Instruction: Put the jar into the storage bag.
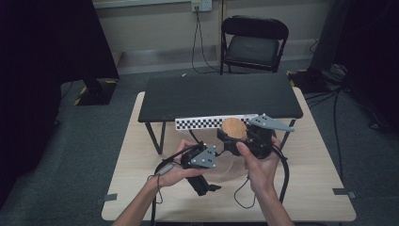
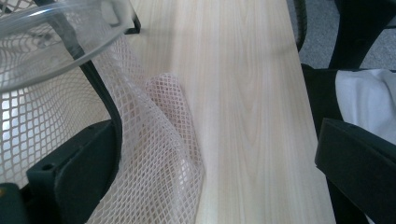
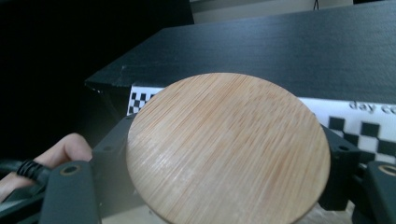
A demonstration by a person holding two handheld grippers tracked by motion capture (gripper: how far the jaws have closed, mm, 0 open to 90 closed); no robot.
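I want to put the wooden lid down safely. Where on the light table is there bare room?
The light table is bare right of the right gripper, to its right edge, and along the left side beyond the left gripper. The middle is crowded: both grippers, the white mesh and cables. The black table behind is bare too.

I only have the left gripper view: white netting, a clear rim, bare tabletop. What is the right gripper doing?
Observer: The right gripper has a round wooden lid between its jaws.
Operator: Where is that relative to my gripper?
Observer: In the high view it sits to the right of the left gripper and farther from the person.
Operator: Anything beyond it?
Observer: A small black table with a checkered strip along its near edge.
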